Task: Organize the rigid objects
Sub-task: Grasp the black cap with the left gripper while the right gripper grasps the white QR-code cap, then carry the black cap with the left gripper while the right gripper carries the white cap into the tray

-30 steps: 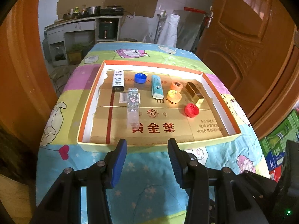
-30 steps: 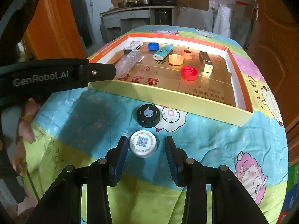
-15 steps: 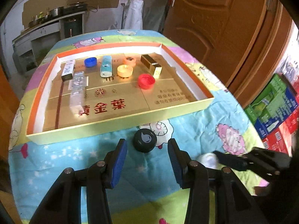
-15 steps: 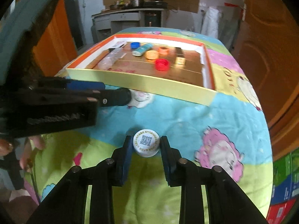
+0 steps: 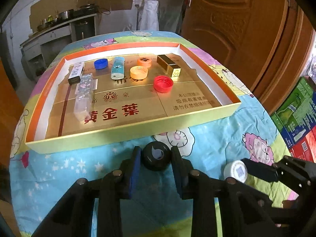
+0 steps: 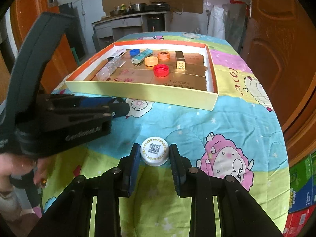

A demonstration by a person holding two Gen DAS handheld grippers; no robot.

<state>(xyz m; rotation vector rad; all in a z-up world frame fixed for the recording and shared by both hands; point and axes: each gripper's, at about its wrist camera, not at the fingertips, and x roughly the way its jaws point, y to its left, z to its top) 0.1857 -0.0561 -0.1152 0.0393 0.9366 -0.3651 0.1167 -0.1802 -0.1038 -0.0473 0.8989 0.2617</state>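
Left gripper (image 5: 156, 159) has just been closing, its pads now against a black cap (image 5: 156, 158) on the cloth (image 5: 59, 169); right gripper (image 6: 154, 156) clamps a white cap (image 6: 154, 153), jaws narrow; just beyond both lies the tray (image 5: 110, 138); within it, a red cap (image 5: 163, 83), farther an orange cap (image 5: 138, 72), farthest a blue cap (image 5: 101, 63).

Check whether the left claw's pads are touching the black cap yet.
Touching. In the left wrist view, the left claw, whose jaws have just been closing, has both pads against the sides of the black cap; no gap shows.
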